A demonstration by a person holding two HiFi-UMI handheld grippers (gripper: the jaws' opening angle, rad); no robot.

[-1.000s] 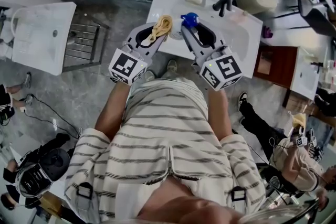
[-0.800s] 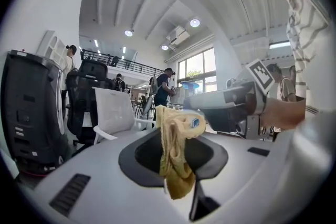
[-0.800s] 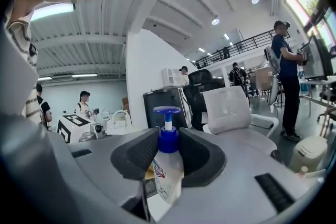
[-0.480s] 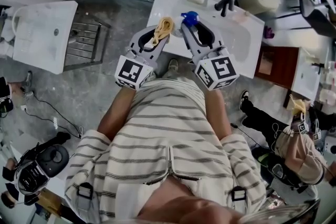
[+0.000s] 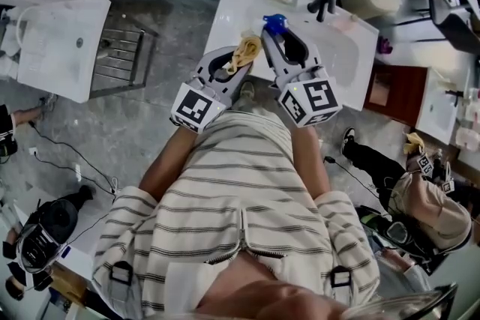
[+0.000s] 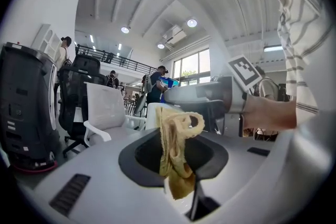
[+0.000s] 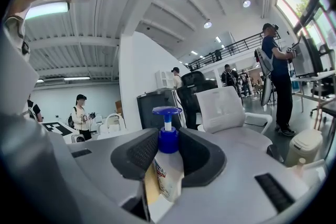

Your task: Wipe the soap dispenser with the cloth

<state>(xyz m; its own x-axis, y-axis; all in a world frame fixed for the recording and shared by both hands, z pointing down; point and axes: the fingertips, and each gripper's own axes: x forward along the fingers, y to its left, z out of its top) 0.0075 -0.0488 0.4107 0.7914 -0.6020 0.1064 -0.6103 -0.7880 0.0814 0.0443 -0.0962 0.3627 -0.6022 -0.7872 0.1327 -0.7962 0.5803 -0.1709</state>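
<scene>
Cloth (image 6: 176, 147) yellow, crumpled; dispenser (image 7: 169, 165) white, blue pump.

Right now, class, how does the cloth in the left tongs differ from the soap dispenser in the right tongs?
1. The cloth is yellow; the soap dispenser is a pale bottle with a blue pump.
2. The cloth is limp and bunched, hanging in folds; the soap dispenser is rigid and stands upright.

Shared: each is clamped, the cloth in the left tongs and the soap dispenser in the right tongs.
</scene>
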